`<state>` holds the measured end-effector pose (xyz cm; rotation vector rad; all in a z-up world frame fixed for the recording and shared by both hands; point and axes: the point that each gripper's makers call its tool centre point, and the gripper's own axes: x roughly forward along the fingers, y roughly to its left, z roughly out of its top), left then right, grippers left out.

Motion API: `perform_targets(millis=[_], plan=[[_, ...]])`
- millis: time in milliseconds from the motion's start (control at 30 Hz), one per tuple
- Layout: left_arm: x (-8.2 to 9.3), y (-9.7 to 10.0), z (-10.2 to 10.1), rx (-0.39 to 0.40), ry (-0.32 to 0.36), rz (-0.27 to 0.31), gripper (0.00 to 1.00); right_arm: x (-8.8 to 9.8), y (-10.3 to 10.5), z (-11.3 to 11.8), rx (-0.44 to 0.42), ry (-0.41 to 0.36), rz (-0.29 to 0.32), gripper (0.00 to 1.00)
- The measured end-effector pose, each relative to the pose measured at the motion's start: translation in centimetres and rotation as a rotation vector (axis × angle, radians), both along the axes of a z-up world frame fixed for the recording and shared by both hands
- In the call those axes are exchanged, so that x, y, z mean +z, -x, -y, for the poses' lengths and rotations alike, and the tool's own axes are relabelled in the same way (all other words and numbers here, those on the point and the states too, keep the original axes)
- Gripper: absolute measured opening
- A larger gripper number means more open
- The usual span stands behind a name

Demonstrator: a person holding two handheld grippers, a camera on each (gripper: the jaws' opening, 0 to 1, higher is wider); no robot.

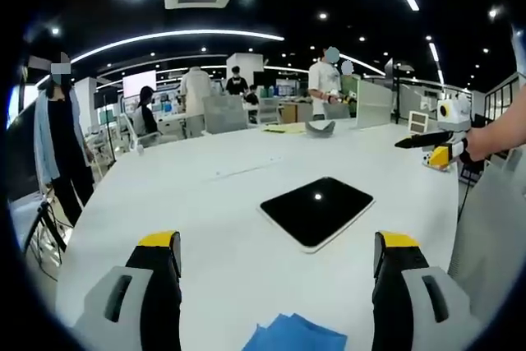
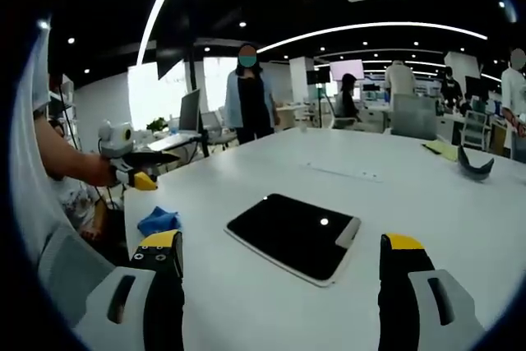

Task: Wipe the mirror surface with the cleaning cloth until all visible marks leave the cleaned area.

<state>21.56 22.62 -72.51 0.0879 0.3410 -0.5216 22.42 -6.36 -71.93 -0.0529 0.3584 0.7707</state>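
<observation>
Left gripper (image 1: 275,273): my jaws stand wide apart above the white surface (image 1: 205,203), nothing between them.
Right gripper (image 2: 279,273): my jaws likewise spread wide, holding nothing; in the left gripper view it shows at the right edge, raised over the surface's far side.
Cloth (image 1: 294,335): blue, crumpled, lying on the surface just ahead of my left gripper, between its jaws at the bottom of that view; in the right gripper view it sits near the left edge of the surface, below my other gripper.
Mirror (image 1: 317,210): dark rounded rectangle with a pale rim, flat on the surface beyond the cloth, apart from it; a ceiling light reflects as one bright dot. No marks that I can make out.
Grey curved object (image 1: 320,127): farther along the surface, beside a yellow sheet (image 1: 284,128).
Background: people standing and sitting among desks.
</observation>
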Motion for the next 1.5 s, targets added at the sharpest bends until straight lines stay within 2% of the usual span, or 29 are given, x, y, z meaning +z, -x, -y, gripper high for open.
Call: perform_targets(millis=[167, 267, 733, 1500], plan=[[0.2, 0.0, -0.1, 0.008, 0.007, 0.003, 0.99, -0.1, 0.1, 0.0, -0.004, -0.008, -0.017, 1.0], [0.2, 0.0, -0.1, 0.006, 0.005, 0.003, 0.99, 0.2, 0.1, 0.0, 0.003, -0.006, 0.001, 0.99], [0.2, 0.0, -0.4, 0.011, 0.004, 0.003, 0.98, -0.2, 0.1, 0.2, 0.001, 0.003, -0.013, 0.98], [0.7, 0.1, -1.3, 0.036, 0.014, 0.01, 0.98, 0.2, -0.1, -0.4, -0.001, -0.017, -0.005, 0.98]])
